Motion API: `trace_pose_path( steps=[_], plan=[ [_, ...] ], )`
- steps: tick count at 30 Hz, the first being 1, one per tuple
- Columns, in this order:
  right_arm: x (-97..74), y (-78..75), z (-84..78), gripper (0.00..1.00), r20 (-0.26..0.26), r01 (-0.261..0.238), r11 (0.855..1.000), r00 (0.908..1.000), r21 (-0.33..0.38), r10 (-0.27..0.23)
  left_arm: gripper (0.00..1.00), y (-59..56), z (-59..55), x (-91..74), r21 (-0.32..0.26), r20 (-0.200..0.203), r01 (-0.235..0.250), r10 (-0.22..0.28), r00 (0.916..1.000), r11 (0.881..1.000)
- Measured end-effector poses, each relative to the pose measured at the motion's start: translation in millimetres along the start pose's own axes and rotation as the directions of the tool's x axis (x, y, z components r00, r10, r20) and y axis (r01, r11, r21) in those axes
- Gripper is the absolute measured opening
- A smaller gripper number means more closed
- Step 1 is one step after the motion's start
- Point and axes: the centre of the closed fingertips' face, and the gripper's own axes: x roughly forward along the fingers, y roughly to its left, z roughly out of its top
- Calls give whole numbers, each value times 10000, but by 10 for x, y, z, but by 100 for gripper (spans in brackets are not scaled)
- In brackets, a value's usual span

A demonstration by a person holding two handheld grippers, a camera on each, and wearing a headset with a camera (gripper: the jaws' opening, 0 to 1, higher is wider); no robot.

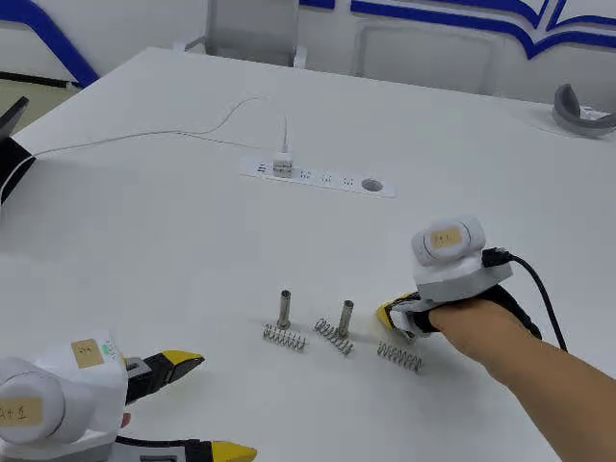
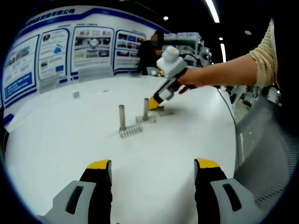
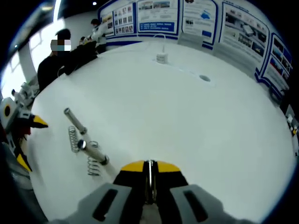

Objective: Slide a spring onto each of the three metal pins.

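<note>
Springs lie loose beside two upright pins. The right hand-held gripper, jaws together, may topple a pin if it swings wide. The left hand-held gripper hangs with jaws apart.

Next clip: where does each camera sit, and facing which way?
Head view: above the table, looking down at two upright pins and three springs; left gripper, right gripper and a forearm show.
Left gripper view: low over the table, along its open jaws toward the pins and right gripper.
Right gripper view: low, along shut jaws across the table; left gripper at its edge.
Shared: pins and springs.
</note>
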Motion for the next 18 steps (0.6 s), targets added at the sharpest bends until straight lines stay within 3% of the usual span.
trace_pose_path(
  steps=[5,7,18],
  plan=[
    [-4,-11,-7,8,-33,-34,10000,10000,83,34,73,-2,7,0,11,7,-2,1,10000,10000],
    [-20,-1,-13,8,-7,57,9997,10000,-239,-57,73,1,16,-4,23,21,-18,18,10000,10000],
    [-295,59,109,9,997,-92,9999,9950,50,86,72,4,23,6,91,29,-7,6,10000,10000]
  ],
)
